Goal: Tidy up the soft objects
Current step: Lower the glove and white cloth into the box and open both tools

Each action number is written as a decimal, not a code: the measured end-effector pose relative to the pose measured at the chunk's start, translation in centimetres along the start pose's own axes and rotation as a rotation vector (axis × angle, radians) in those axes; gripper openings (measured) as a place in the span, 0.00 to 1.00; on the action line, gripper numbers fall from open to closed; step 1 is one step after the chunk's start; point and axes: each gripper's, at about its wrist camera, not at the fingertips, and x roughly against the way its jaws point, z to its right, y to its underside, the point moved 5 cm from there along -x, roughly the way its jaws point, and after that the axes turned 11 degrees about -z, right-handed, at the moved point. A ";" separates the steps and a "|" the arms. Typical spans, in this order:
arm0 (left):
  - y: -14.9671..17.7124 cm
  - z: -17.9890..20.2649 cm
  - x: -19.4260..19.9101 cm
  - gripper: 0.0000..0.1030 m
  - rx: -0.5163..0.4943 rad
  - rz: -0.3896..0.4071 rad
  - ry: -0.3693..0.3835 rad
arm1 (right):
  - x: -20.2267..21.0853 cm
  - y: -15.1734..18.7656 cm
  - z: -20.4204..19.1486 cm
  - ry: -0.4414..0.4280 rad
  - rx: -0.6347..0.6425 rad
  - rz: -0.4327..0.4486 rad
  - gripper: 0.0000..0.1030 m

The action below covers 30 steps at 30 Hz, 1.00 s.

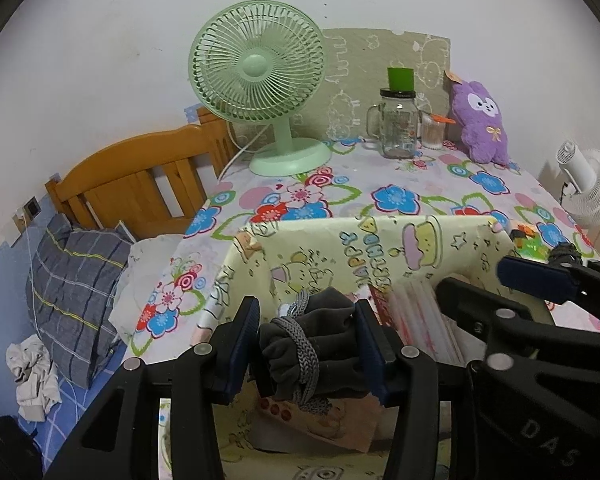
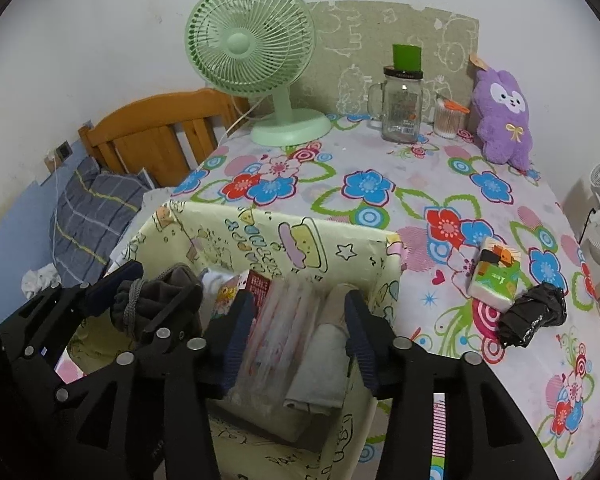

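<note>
Between the left claw's [image 1: 308, 350] pads, seemingly pinched: grey drawstring pouch [image 1: 312, 344].

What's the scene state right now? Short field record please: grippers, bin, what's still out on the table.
left gripper: shut on grey drawstring pouch, held over the bin
right gripper: open, over the bin, holding nothing
bin: yellow cartoon-print fabric box at near table edge
bin contents: plastic-wrapped pack, folded light cloth
still on table: tissue pack, black bundle, purple plush
other: green fan, glass jar
</note>
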 end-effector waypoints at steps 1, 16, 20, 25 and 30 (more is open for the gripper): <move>-0.1 -0.2 0.0 0.50 0.007 0.003 -0.007 | 0.0 0.0 0.1 -0.001 -0.005 0.002 0.52; 0.0 1.4 1.6 0.88 -0.002 0.048 0.003 | 1.4 0.2 0.8 -0.009 -0.014 0.035 0.52; 0.0 1.9 2.4 0.88 0.001 0.056 0.006 | 2.4 0.4 1.2 0.006 -0.009 0.057 0.57; -0.2 2.7 3.4 0.89 0.016 0.070 0.020 | 3.6 0.6 2.0 0.026 -0.007 0.090 0.62; -0.3 3.8 4.5 0.94 0.022 0.092 0.011 | 5.0 0.9 3.1 0.037 -0.015 0.126 0.64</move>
